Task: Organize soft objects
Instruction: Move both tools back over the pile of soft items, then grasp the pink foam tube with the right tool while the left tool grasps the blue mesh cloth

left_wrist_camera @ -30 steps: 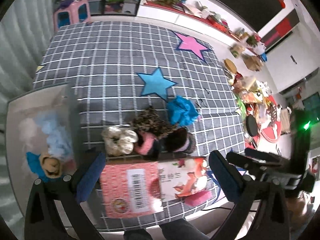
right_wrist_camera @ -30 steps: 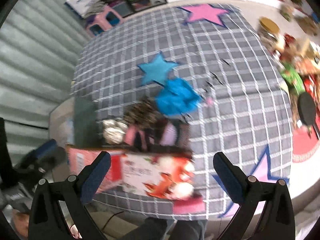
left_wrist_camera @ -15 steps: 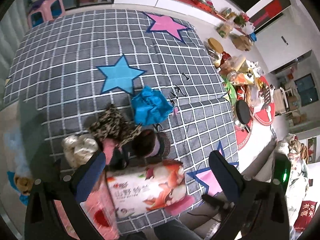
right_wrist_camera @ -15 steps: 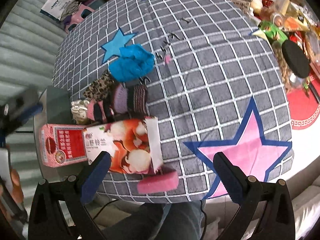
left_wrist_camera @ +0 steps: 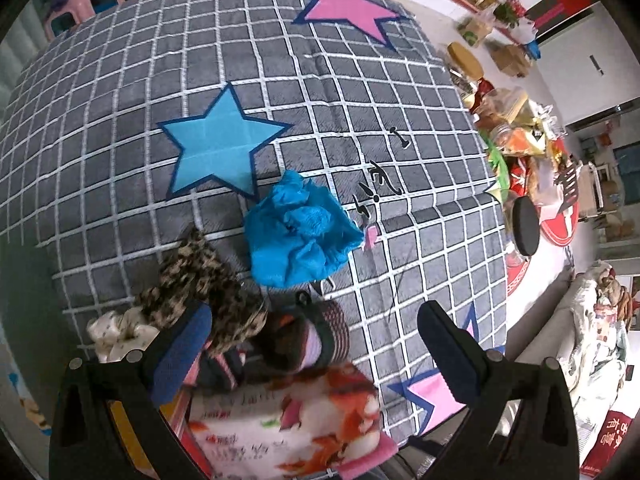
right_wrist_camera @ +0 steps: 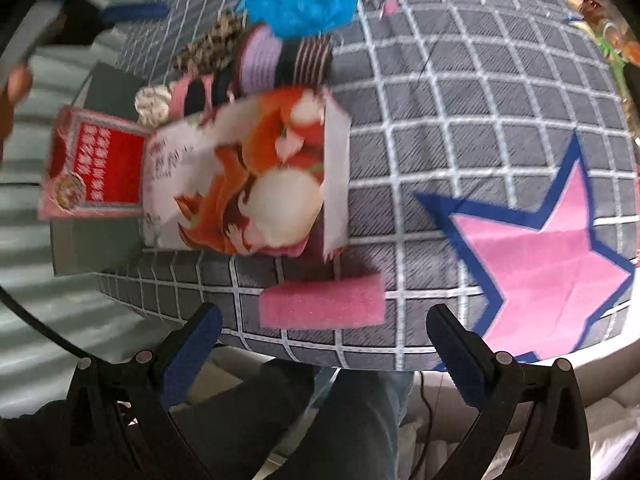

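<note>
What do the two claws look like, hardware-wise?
Both match: the left claw and right claw each have two black angular plastic arms with silver screws, ending in blue padded fingers. No markings are visible. The person's legs below wear dark trousers.

Porous foam sponge (right_wrist_camera: 322,300), glossy printed box (right_wrist_camera: 244,168); woven blanket (left_wrist_camera: 360,80)

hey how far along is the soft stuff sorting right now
Barely started, by the look of it. Done: nothing that these views show. In hand: nothing; the left gripper and right gripper are both open and empty. Left: the blue cloth, leopard-print piece, striped socks and cream bundle lie loose on the checked blanket behind the printed box, and the pink sponge lies near the blanket's edge.
</note>
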Available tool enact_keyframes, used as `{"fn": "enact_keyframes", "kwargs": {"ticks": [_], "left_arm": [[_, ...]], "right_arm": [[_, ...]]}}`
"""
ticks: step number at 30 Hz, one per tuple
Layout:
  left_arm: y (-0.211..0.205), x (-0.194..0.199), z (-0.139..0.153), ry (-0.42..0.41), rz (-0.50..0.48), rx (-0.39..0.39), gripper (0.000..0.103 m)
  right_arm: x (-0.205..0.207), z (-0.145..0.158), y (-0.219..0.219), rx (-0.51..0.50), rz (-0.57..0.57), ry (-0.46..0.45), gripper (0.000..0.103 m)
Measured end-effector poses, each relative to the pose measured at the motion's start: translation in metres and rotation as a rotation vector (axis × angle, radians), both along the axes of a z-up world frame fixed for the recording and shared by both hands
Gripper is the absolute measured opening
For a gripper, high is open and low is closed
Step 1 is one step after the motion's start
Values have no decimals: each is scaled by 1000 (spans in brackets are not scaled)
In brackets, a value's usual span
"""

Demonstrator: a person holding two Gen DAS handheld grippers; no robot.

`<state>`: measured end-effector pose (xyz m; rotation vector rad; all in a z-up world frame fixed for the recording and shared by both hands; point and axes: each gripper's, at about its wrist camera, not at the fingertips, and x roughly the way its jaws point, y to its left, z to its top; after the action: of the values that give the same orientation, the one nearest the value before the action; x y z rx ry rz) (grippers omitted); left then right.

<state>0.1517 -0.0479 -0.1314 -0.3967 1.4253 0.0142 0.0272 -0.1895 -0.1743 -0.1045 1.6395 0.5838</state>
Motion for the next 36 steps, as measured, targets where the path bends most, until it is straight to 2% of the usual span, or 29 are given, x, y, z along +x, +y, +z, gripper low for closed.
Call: {"fn": "enact_keyframes", "kwargs": {"ticks": [7, 12, 13, 14, 15, 23, 31, 36], "left_arm": [[-12, 26, -31, 70, -45, 44, 103], [-19, 37, -48, 103, -67, 62, 103], [-20, 40, -51, 109, -69, 65, 103], [-23, 43, -54, 117, -70, 68, 103], [-24, 45, -57, 125, -72, 69, 103], [-24, 60, -87, 223, -40, 131, 103], [-26, 65, -118, 322, -31, 86, 103], [-26, 66, -121, 312, -45, 103, 100]], "right_arm": [[-7, -26, 9, -8, -2, 8, 103], [-6, -31, 8, -13, -13, 14, 103], [-5, -31, 6, -16, -17, 12, 98], [-4, -31, 4, -11, -21, 16, 81], [-2, -32, 3, -5, -27, 26, 76], [16, -24, -22, 20, -44, 36, 76], [34, -16, -38, 30, -91, 40, 76], [45, -11, -47, 35, -115, 35, 76]]}}
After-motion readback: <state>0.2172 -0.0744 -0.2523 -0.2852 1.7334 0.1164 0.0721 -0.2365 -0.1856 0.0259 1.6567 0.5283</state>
